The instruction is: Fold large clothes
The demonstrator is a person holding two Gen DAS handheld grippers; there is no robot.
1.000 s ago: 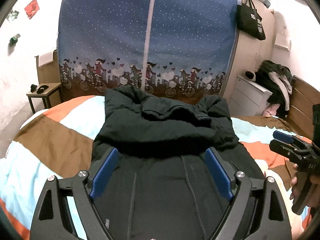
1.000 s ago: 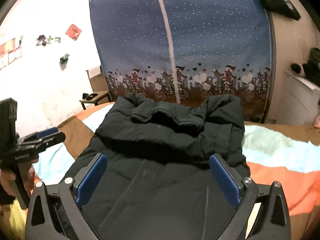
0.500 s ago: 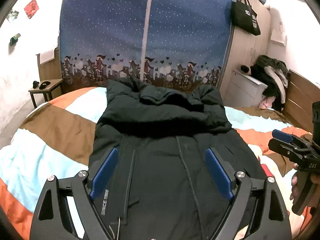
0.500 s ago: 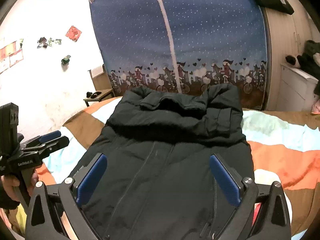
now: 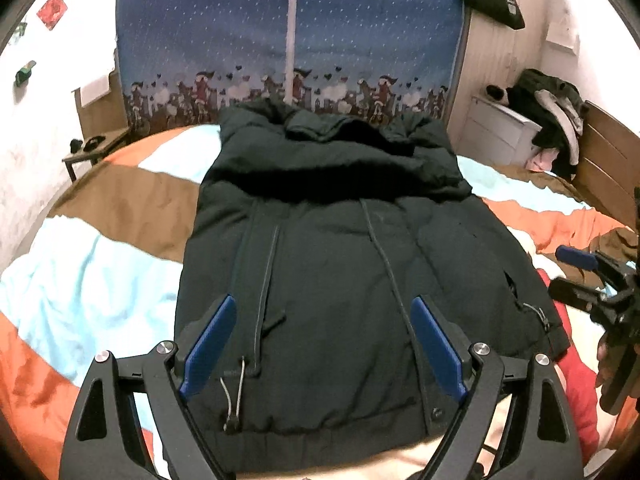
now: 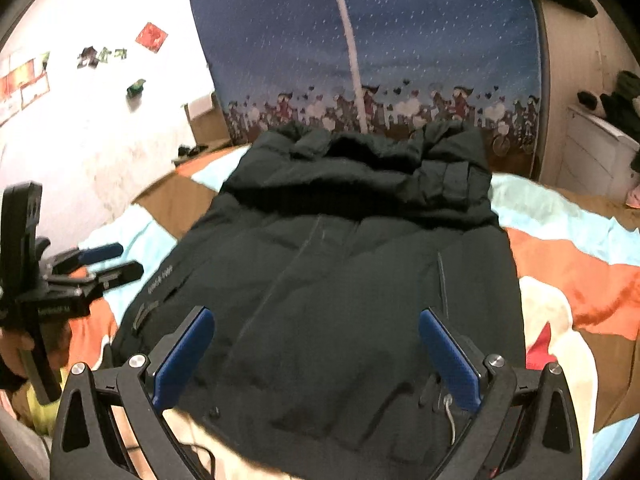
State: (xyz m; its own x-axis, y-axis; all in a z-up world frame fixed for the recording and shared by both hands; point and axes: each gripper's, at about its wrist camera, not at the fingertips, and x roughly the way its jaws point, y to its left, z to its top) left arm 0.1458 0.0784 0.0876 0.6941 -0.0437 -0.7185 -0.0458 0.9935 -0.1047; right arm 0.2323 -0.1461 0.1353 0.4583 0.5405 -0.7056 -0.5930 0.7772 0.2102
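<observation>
Two grippers, left gripper (image 5: 322, 344) and right gripper (image 6: 316, 356), hover with jaws spread wide and empty above the near hem of the dark jacket (image 5: 340, 264), apparently positioned to seize both hem corners together. Jacket lies flat, front up, collar far, on the striped bedspread (image 5: 92, 280).

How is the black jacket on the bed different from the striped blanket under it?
The black jacket is one dark colour; the striped blanket has orange, brown and pale blue bands. The jacket is puffy, with a zipper and drawcords; the blanket looks thin and rumpled. The jacket lies on top and covers only the middle; the blanket spreads out past it on both sides. Both are soft cloth lying on the bed.
</observation>
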